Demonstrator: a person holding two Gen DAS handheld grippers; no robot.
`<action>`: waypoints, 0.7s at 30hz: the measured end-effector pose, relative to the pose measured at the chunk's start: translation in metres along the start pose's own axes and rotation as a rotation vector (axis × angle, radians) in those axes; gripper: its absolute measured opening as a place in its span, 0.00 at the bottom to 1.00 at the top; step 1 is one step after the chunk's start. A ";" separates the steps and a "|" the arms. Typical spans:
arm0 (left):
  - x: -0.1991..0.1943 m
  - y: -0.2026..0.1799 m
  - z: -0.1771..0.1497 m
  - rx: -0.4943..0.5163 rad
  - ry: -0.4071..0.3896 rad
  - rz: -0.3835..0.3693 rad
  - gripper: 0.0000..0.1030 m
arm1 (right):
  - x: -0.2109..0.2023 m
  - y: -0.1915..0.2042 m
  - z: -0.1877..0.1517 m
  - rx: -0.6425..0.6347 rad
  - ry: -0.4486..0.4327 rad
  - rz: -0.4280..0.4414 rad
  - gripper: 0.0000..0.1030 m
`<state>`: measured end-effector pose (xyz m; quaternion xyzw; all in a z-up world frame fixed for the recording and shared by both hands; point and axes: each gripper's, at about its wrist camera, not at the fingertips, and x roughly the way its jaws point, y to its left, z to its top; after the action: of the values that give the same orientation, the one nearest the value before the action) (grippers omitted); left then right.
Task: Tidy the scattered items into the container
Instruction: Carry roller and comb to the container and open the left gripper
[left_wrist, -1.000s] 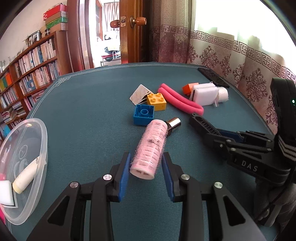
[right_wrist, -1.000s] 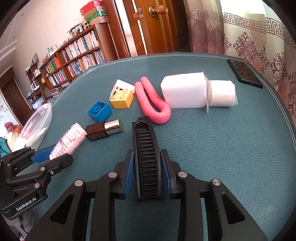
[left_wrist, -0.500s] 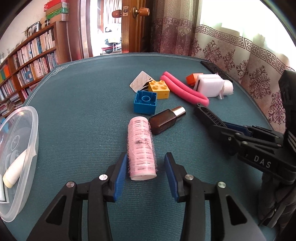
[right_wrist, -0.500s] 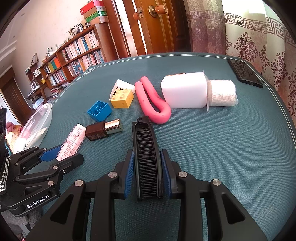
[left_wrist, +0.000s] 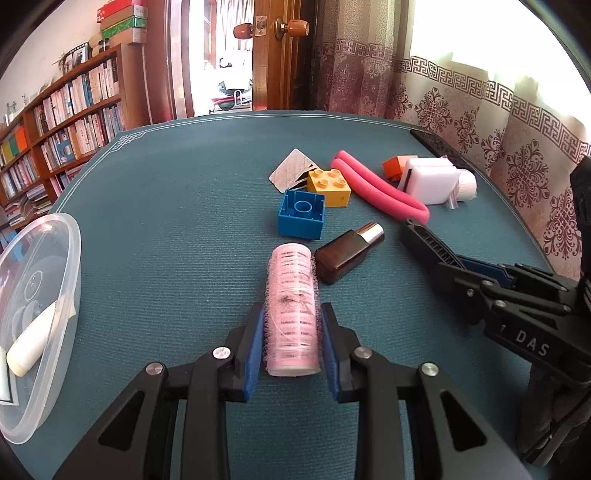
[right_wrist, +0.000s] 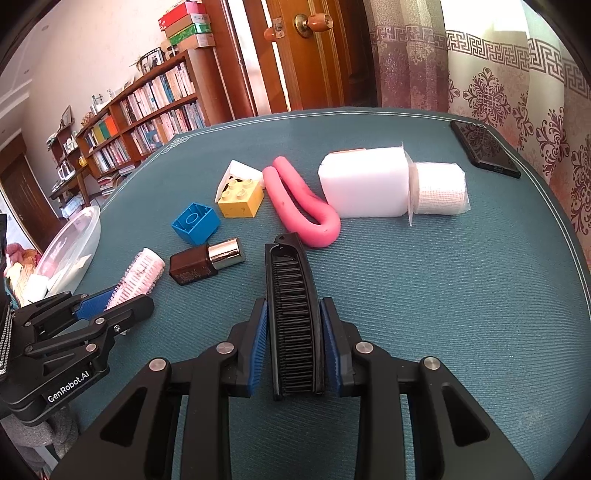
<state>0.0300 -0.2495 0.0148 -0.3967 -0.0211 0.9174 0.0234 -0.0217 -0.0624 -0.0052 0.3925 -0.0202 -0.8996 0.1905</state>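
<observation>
Gripping: left hand-held gripper (left_wrist: 291, 341) closed on pink hair roller (left_wrist: 291, 306), blue pads pressed to both sides; right hand-held gripper (right_wrist: 291, 347) clamped on black comb (right_wrist: 291, 314), teeth up.
Left view only: inside of clear plastic container (left_wrist: 70, 258) at far left edge of counter, holding a white tube (left_wrist: 27, 349); orange block (left_wrist: 394, 167) behind white sponge (left_wrist: 428, 181).
Right view only: gauze roll (right_wrist: 437, 189) touching sponge end; black phone (right_wrist: 484, 149) near far right corner.
Both views: brown bottle (left_wrist: 347, 254) with silver cap just beside roller tip; blue brick (left_wrist: 302, 214) and yellow brick (left_wrist: 329, 186) beyond it; pink foam tube (left_wrist: 380, 192) bent into a U, lying against the sponge.
Pose: both tools low and level over the cloth, pointing forward, side by side; roller and comb lying lengthwise between the fingers.
Surface: teal cloth counter (left_wrist: 166, 206) with pale border line.
Room: bookshelves at left, wooden door with round knobs behind, patterned curtains at right.
</observation>
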 end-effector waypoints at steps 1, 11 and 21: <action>-0.003 0.001 -0.001 -0.002 -0.005 0.004 0.31 | -0.001 -0.001 0.000 0.007 -0.007 -0.001 0.29; -0.030 0.017 -0.003 -0.019 -0.081 0.054 0.31 | -0.010 -0.009 0.002 0.087 -0.040 0.013 0.29; -0.047 0.051 -0.002 -0.093 -0.124 0.081 0.31 | -0.024 0.008 -0.001 0.150 -0.060 0.078 0.29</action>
<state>0.0623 -0.3032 0.0451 -0.3405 -0.0491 0.9384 -0.0335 -0.0038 -0.0612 0.0123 0.3777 -0.1084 -0.8987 0.1950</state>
